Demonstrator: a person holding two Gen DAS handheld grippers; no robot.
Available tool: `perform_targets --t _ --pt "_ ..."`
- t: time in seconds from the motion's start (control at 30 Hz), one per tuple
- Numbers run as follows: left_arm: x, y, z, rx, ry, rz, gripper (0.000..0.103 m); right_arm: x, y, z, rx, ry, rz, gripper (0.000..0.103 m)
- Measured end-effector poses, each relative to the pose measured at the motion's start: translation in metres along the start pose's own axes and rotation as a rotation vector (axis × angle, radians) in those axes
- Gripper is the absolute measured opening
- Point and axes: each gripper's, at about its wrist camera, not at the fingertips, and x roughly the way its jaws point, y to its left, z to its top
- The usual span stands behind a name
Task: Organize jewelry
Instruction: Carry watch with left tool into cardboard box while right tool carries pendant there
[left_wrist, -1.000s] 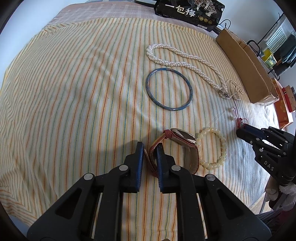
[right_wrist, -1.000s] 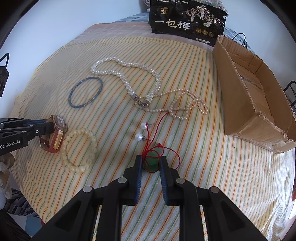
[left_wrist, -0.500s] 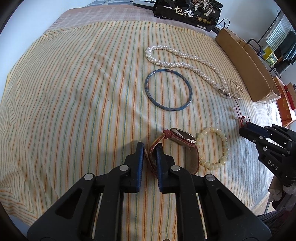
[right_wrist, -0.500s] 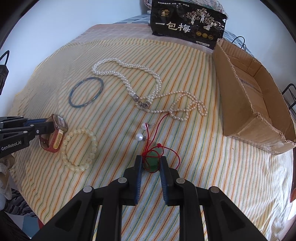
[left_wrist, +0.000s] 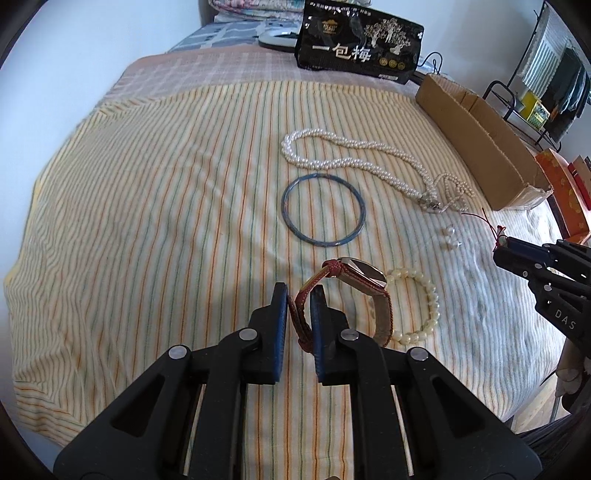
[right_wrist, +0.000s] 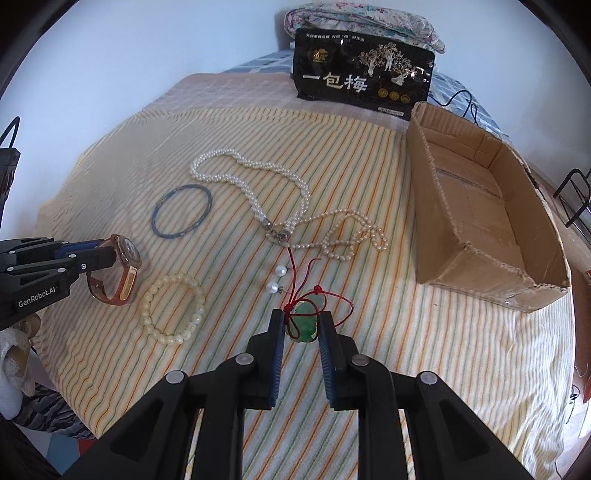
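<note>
Cardboard box (right_wrist: 480, 229) lies open-topped at the striped bed's (right_wrist: 369, 369) right side. Left hand-held gripper (left_wrist: 299, 314) is clamped on watch (left_wrist: 354, 291) strap, dial tilted up. Right hand-held gripper (right_wrist: 301, 325) is clamped on green pendant (right_wrist: 304, 325), red cord (right_wrist: 299, 273) running away toward the pearls (right_wrist: 258, 184).

The black packet (right_wrist: 364, 79) standing at the far end of the bed bears large white characters "一包梅"; its smaller gold print is too fine to read. The left gripper (right_wrist: 110, 254) carries "GenRobot.AI" on its side. The right gripper (left_wrist: 498, 254) shows "DAS", possibly cut off.
</note>
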Motion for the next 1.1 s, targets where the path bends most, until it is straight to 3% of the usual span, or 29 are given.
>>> perform_targets --t 0.6,1.1 --pt "-0.046 -0.04 0.019 0.068 -0.151 -0.037 0.011 -0.057 -0.021 0.021 0.036 -0.155 -0.023 0.017" --pt "-0.062 -0.094 0.05 0.104 -0.203 -0.125 0.011 -0.085 -0.091 0.035 0.159 -0.229 -0.088 0.017"
